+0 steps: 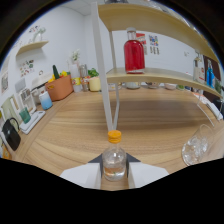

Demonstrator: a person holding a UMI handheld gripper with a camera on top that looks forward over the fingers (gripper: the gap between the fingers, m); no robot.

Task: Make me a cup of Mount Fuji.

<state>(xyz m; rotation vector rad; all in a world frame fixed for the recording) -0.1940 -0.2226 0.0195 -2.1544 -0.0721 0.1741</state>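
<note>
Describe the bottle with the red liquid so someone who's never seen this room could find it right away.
Start at the wooden counter and look up to the lower wooden shelf over its far side. The red bottle stands upright on that shelf, well beyond the gripper. Its bright red fill sets it apart from the small orange-capped clear bottle between the gripper's fingers.
</note>
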